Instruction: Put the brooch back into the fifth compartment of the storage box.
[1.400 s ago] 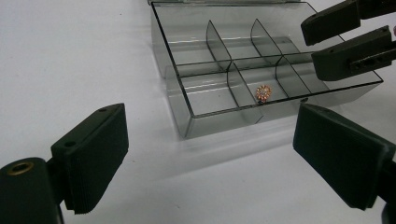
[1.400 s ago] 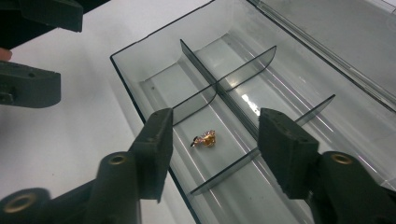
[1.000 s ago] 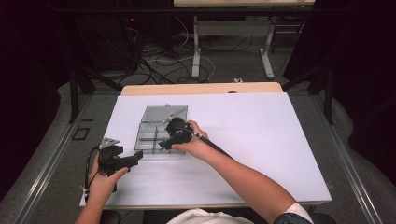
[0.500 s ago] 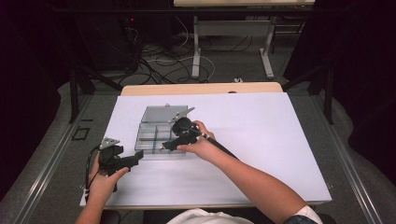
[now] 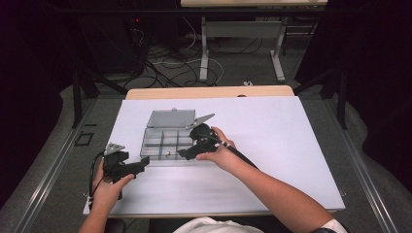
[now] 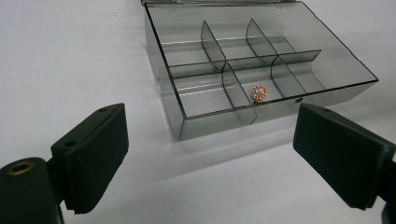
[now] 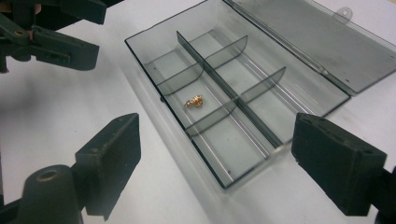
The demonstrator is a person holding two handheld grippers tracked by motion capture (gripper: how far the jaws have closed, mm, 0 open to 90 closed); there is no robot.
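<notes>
- Compartment box [image 5: 165, 141]: lying lid-open on the table [image 5: 272, 131].
- Gold earring [image 7: 194, 101]: sitting in the front middle compartment.
- Right gripper [image 5: 183, 154]: fingers released, just been opening, holding nothing.
- Left gripper [image 5: 144, 166]: fingers standing apart, empty.

So I count one clear organizer box [image 5: 167, 141] with six compartments, one gold earring [image 6: 258, 93] inside, and my two grippers [image 5: 183, 154] [image 5: 144, 166].
</notes>
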